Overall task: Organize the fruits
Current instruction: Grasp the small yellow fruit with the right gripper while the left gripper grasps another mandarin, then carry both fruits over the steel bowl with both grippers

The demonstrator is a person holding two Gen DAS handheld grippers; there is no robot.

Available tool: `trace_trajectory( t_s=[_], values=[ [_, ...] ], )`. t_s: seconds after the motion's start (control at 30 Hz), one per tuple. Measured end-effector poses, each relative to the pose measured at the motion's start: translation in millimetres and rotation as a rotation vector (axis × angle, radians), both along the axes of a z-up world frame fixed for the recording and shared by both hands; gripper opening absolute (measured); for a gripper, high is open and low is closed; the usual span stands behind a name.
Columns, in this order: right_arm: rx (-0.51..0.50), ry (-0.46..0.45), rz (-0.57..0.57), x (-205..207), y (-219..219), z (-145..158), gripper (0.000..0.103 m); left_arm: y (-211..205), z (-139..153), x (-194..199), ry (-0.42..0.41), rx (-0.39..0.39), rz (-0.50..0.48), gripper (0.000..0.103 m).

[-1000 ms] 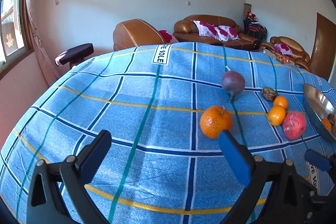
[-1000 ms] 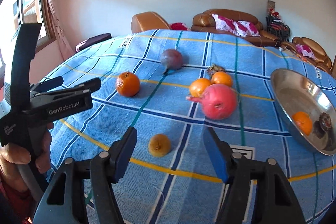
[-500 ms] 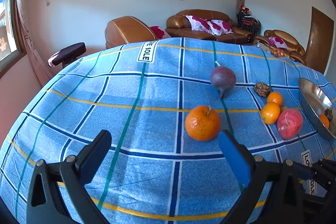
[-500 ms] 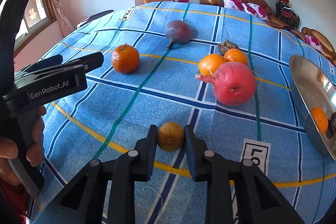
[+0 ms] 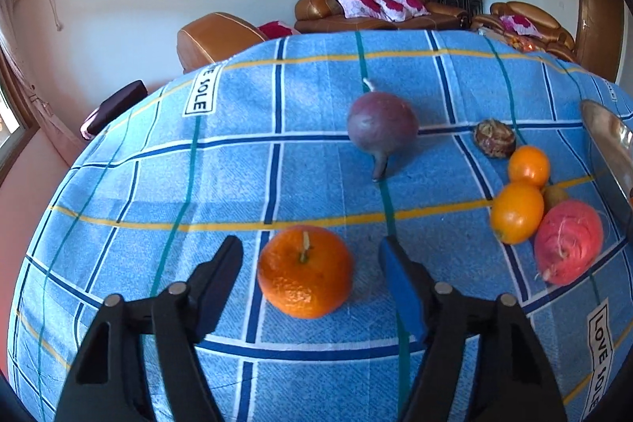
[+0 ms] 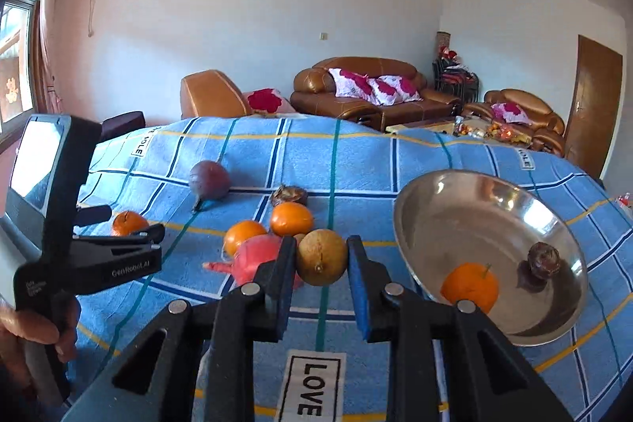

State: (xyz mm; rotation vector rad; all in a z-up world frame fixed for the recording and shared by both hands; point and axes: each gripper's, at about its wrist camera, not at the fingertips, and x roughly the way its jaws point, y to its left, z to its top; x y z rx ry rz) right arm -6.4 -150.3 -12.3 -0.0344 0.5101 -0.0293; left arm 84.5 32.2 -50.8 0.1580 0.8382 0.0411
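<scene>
Fingers of the right gripper (image 6: 321, 260) clamp a brownish-yellow fruit (image 6: 322, 256) at frame centre; only this view shows the steel bowl's (image 6: 467, 200) inside, lower right. Left gripper (image 5: 310, 265) jaws are closing around, not touching, the mandarin (image 5: 304, 271), lower centre.

the tablecloth (image 5: 316, 161) is blue checked with navy, white, teal and yellow lines. a bright orange mandarin (image 5: 304, 271) contrasts with a dusky purple fruit (image 5: 381, 125). the bowl (image 6: 467, 200) is silver steel.
</scene>
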Motion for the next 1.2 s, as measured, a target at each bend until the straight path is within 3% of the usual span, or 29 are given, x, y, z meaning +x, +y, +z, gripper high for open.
trace_trajectory(
  t_s=[0.1, 0.37, 0.57, 0.73, 0.97, 1.2],
  values=[
    [-0.001, -0.006, 0.007, 0.9, 0.4, 0.8, 0.027, 6.1, -3.9, 4.9, 0.034, -0.035, 0.017, 0.052],
    [-0.019, -0.035, 0.012, -5.5, 2.2, 2.5, 0.027, 16.5, -4.1, 5.4, 0.042, -0.134, 0.008, 0.048],
    [0.035, -0.051, 0.061, -9.7, -1.6, 3.3, 0.027, 26.6, 10.4, -12.6, -0.055, -0.235, -0.014, 0.048],
    [0.125, -0.061, 0.119, -13.0, -8.0, 6.0, 0.027, 19.4, 25.8, -33.1, -0.166, -0.227, -0.045, 0.048],
    [0.187, -0.094, 0.137, -17.1, -14.1, 10.6, 0.027, 6.5, 38.4, -44.5, -0.239, -0.261, -0.134, 0.048],
    [0.120, -0.088, 0.046, -13.6, -18.5, 8.9, 0.027, -12.0, 41.2, -58.2, -0.274, -0.232, -0.176, 0.048]
  ],
)
